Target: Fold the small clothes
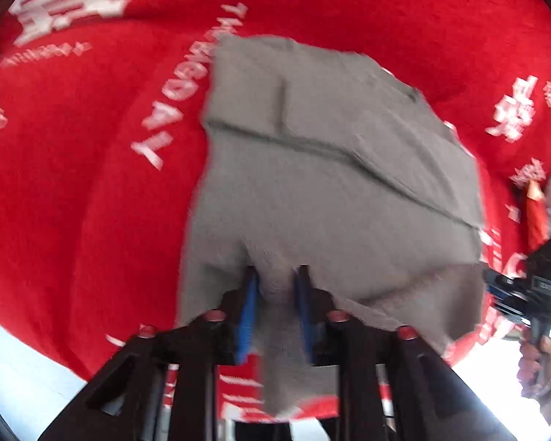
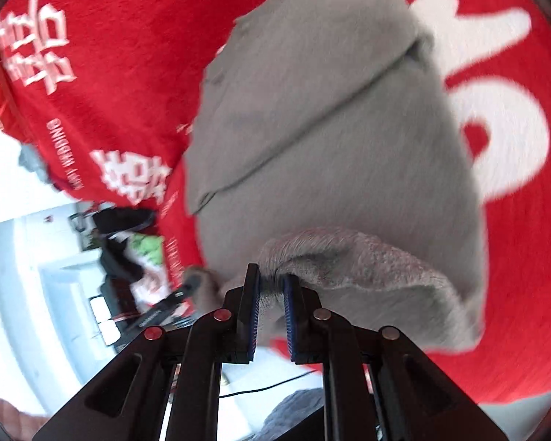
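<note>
Left tool (image 1: 277,275) clamped on grey garment (image 1: 330,169), right tool (image 2: 272,279) likewise, red cloth (image 1: 92,183) beneath

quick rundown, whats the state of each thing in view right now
grey garment: partly folded, near edge lifted off the red cloth, held at two spots
left tongs: shut on a pinch of the grey garment
right tongs: shut on the grey garment's bunched edge
red printed cloth: spread out flat under the garment
</note>
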